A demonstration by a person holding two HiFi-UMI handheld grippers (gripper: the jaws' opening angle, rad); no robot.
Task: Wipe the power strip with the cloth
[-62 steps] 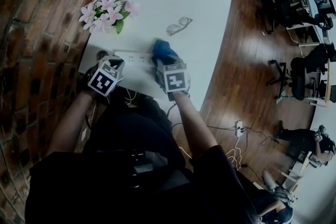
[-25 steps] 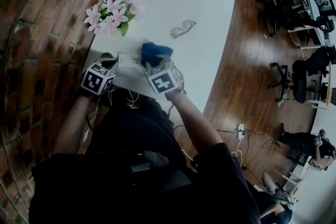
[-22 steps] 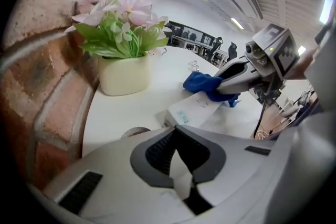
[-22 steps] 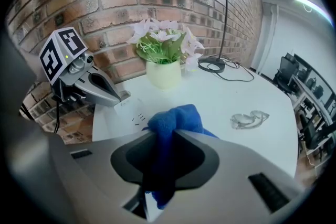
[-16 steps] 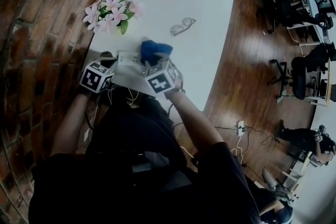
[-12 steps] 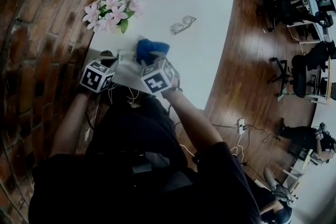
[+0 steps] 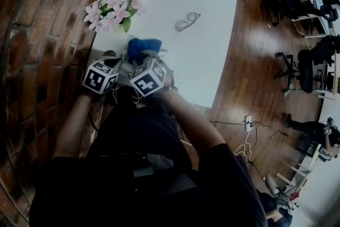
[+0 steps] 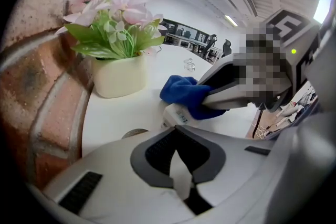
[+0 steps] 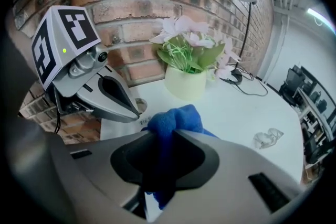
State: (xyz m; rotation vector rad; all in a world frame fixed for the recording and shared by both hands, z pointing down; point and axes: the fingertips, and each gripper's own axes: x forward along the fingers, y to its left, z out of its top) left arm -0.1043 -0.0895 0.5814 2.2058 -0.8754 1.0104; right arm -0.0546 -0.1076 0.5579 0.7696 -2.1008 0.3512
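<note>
Power strip [image 8: 176,115] lies on the white table [image 7: 212,18] by its brick-wall edge, in front of the flower pot [image 8: 118,75]. Blue cloth [image 9: 176,119], clamped in the right gripper [image 9: 160,136], rests on the strip's end nearest the left gripper [image 8: 176,131], which is clenched shut beside it. Judgement: wiping is mid-pass. How much of the strip is already clean cannot be read.

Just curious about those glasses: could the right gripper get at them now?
Probably it could reach them: only bare table lies between the right gripper and the glasses. But its jaws are shut on the blue cloth, so grasping looks unlikely.
</note>
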